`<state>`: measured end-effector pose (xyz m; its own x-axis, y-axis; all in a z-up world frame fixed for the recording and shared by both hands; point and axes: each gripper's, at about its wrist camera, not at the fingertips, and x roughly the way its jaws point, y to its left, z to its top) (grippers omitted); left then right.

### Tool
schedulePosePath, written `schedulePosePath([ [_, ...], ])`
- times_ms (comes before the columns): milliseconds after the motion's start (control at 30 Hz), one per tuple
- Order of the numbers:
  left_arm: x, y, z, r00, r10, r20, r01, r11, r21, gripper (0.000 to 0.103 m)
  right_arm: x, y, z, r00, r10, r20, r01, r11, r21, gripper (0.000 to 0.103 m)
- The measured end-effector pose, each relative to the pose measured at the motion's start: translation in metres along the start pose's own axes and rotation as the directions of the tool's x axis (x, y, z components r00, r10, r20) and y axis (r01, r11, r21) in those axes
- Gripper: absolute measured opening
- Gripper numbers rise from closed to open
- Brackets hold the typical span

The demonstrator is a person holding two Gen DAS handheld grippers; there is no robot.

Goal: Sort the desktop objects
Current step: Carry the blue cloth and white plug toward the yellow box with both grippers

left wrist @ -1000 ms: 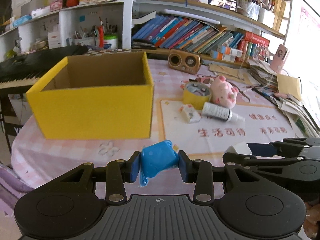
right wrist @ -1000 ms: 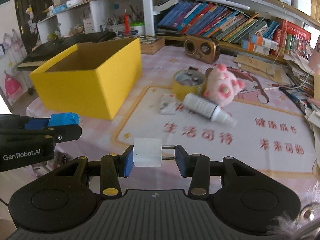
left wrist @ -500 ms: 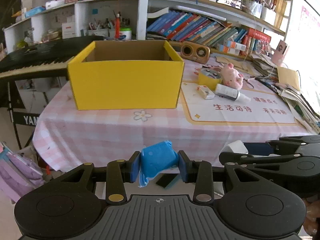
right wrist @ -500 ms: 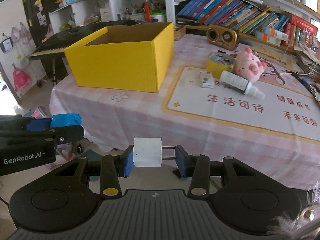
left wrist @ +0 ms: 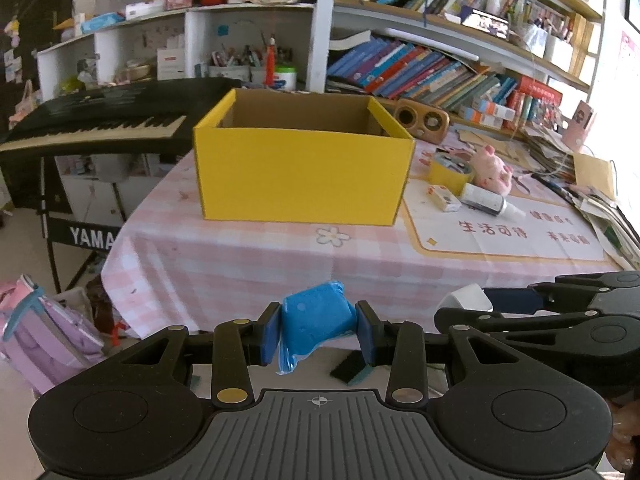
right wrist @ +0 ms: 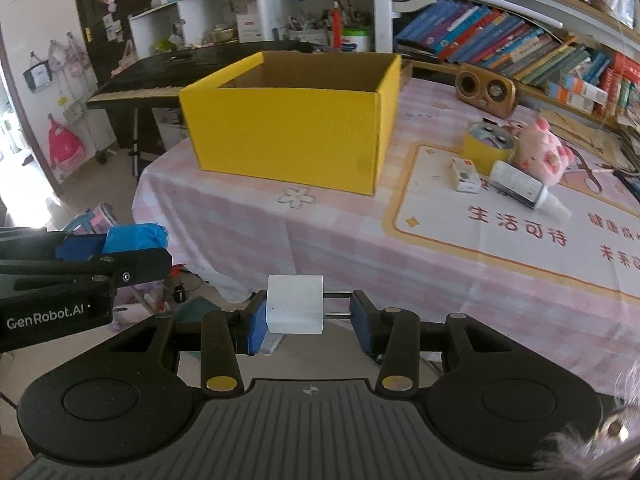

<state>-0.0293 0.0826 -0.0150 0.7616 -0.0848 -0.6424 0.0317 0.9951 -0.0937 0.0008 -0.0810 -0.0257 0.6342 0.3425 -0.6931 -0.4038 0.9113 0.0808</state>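
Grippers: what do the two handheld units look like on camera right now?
Both are matte black plastic. The left gripper and right gripper have blue pads on black linkage arms with brass-coloured pivots, over a ribbed base with round discs. White "GenRobot.AI" lettering marks the left one's side.

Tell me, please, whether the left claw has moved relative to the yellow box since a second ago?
Yes. The left claw, shut on the blue packet, has backed away from the yellow box, which now looks smaller and farther.

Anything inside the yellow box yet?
In both wrist views only the brown inner walls near the top of the yellow box show, with nothing on them. Its front wall hides the floor, so contents cannot be ruled out.
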Motion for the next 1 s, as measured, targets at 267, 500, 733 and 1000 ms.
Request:
schedulePosePath([
  [267,-0.002,0.009,0.003,1.0,0.017,0.016,-0.017,1.0,-0.007,0.037,0.003,0.011,0.009,1.0,0.02,0.017,-0.02,0.999,-0.024,0.04],
  [500,-0.002,0.013,0.004,1.0,0.02,0.022,-0.02,1.0,-0.006,0.037,0.006,0.016,0.013,0.999,0.03,0.021,-0.029,0.999,-0.035,0.04],
  [733,-0.002,0.014,0.006,1.0,0.013,0.025,-0.013,1.0,-0.003,0.037,0.007,0.017,0.014,0.999,0.028,0.025,-0.027,0.999,-0.041,0.04],
  [1000,0.001,0.013,0.007,1.0,0.006,0.019,-0.006,1.0,0.002,0.037,0.007,0.017,0.014,0.999,0.029,0.025,-0.028,0.999,-0.041,0.04],
])
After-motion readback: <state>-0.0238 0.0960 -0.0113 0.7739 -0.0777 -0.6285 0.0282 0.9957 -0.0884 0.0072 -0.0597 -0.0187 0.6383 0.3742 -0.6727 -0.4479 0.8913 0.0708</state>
